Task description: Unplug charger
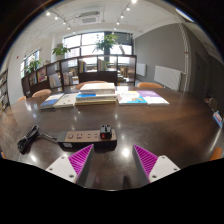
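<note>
A dark power strip lies on the brown table, just ahead of my fingers and a little to the left. A small charger plug sits in its right end. A black cable runs off the strip's left end and curls on the table. My gripper is open, with its magenta pads wide apart and nothing between them. It hovers short of the strip.
Books and papers lie spread across the far part of the table. Chairs stand beyond it, with shelves, plants and windows at the back. A white radiator is on the right wall.
</note>
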### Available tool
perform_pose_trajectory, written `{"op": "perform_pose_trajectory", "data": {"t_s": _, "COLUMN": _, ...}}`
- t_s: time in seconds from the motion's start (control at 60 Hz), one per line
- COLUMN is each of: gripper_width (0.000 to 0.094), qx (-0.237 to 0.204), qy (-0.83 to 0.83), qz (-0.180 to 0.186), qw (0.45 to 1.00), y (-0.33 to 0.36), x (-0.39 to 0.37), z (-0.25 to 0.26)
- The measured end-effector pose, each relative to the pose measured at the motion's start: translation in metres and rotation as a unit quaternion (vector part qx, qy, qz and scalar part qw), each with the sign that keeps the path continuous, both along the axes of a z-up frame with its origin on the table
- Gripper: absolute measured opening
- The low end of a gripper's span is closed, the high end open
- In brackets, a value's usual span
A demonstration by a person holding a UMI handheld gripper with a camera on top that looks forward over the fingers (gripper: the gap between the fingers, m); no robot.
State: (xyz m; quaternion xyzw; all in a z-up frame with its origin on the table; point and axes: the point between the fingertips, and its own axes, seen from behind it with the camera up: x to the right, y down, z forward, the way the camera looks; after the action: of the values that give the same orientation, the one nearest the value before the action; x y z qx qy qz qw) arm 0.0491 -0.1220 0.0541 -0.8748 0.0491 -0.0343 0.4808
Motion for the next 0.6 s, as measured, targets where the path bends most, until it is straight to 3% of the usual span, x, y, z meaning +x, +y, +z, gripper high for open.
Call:
{"op": "perform_pose_trajectory", "data": {"t_s": 0.1, "gripper_width": 0.0733, "qx": 0.005, "qy": 0.002, "qz": 0.023, "qw": 1.0, "y": 0.053, "x": -0.005, "z": -0.009}}
{"op": "perform_pose_trajectory", "data": {"t_s": 0.25, "gripper_width": 0.0588, "qx": -0.001, "qy": -0.001, "qz": 0.047, "qw": 0.999, "y": 0.098, "x": -0.011, "z": -0.025}}
{"op": "perform_pose_trajectory", "data": {"t_s": 0.317, "gripper_width": 0.0479, "qx": -0.007, "qy": -0.001, "qz": 0.056, "qw": 0.998, "y": 0.106, "x": -0.015, "z": -0.035}}
{"op": "perform_pose_trajectory", "data": {"t_s": 0.4, "gripper_width": 0.0251, "qx": 0.009, "qy": 0.008, "qz": 0.047, "qw": 0.999, "y": 0.107, "x": -0.011, "z": -0.031}}
{"op": "perform_pose_trajectory", "data": {"t_s": 0.5, "gripper_width": 0.0206, "qx": 0.026, "qy": 0.018, "qz": 0.05, "qw": 0.998, "y": 0.106, "x": -0.013, "z": -0.03}}
{"op": "perform_pose_trajectory", "data": {"t_s": 0.6, "gripper_width": 0.0148, "qx": 0.014, "qy": 0.016, "qz": 0.059, "qw": 0.998, "y": 0.108, "x": -0.014, "z": -0.032}}
